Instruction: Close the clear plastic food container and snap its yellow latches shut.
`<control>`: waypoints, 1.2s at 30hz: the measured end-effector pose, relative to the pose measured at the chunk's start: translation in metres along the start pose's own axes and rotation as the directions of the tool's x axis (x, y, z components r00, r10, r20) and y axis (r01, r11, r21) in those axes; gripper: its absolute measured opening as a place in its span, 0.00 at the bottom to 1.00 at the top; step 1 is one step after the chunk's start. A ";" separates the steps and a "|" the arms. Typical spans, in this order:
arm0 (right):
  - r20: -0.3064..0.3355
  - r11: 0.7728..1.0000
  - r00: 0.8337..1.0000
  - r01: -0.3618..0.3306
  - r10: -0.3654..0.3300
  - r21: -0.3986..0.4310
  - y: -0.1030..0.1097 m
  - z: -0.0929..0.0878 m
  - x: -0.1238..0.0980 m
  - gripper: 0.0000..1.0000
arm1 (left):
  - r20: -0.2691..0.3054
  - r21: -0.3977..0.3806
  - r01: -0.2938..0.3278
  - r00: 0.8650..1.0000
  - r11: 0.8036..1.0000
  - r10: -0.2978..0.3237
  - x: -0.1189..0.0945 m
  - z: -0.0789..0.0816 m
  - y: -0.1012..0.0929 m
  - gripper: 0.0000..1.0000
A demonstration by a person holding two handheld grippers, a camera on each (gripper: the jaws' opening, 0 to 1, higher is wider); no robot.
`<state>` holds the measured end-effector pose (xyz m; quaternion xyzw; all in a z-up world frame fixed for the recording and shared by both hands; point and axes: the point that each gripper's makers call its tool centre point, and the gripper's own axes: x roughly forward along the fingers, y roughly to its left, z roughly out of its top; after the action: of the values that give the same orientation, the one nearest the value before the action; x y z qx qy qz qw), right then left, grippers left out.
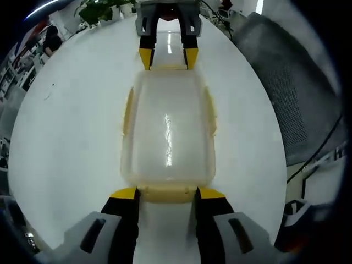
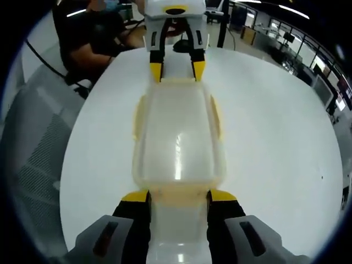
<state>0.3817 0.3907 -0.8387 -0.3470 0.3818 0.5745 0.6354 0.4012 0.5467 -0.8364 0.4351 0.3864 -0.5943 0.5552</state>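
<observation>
Left gripper view: the container [image 1: 168, 137] lies lid-down-closed at the middle of the white table [image 1: 71, 126], its long axis running from 6 to 12 o'clock. Yellow latches show along its sides, one at 9 o'clock [image 1: 128, 113] and one at 3 o'clock [image 1: 210, 113], both lying flat against the walls. A further latch [image 1: 168, 192] sits on the near end, at 6 o'clock. The left gripper [image 1: 168, 193] rises from the bottom with its jaws spread about as wide as that end latch, one yellow tip at each side of it; whether the tips press on it cannot be told. At 12 o'clock the right gripper [image 1: 168, 58] comes in from the far side, its jaws parted the same way, tips at the far end of the container. A grey mesh chair [image 1: 286, 82] stands at 2 o'clock beyond the table edge, and a plant [image 1: 102, 8] at 11 o'clock.

Right gripper view: the container [image 2: 177, 137] again lies at the middle, long axis from 6 to 12 o'clock, on the table [image 2: 275, 126]. Side latches show at 9 o'clock [image 2: 138, 118] and 3 o'clock [image 2: 216, 118]. The right gripper [image 2: 179, 195] has its jaws apart, straddling the near end latch [image 2: 179, 193]; a grip cannot be confirmed. The left gripper [image 2: 177, 71] stands at 12 o'clock, jaws apart at the far end. A seated person [image 2: 91, 38] is at 11 o'clock, a mesh chair [image 2: 38, 143] at 9 o'clock.
</observation>
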 end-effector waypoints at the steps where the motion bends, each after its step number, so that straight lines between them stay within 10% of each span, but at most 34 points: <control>1: 0.002 1.000 1.000 -0.001 0.001 0.001 0.000 0.000 0.000 0.38 | -0.001 0.011 -0.003 1.000 1.000 0.003 0.000 0.001 0.000 0.39; 23: 0.097 0.999 0.995 0.022 -0.020 -0.026 0.008 0.021 -0.017 0.38 | -0.046 0.001 -0.084 0.995 0.996 0.084 -0.029 -0.003 -0.012 0.38; 36: 0.121 0.995 0.990 0.082 -0.074 -0.061 0.000 0.017 -0.057 0.38 | -0.020 0.020 -0.145 0.989 0.989 0.146 -0.059 0.032 -0.003 0.38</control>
<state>0.3804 0.3794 -0.7798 -0.3476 0.3105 0.5812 0.6670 0.3957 0.5359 -0.7701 0.4736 0.3541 -0.5510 0.5888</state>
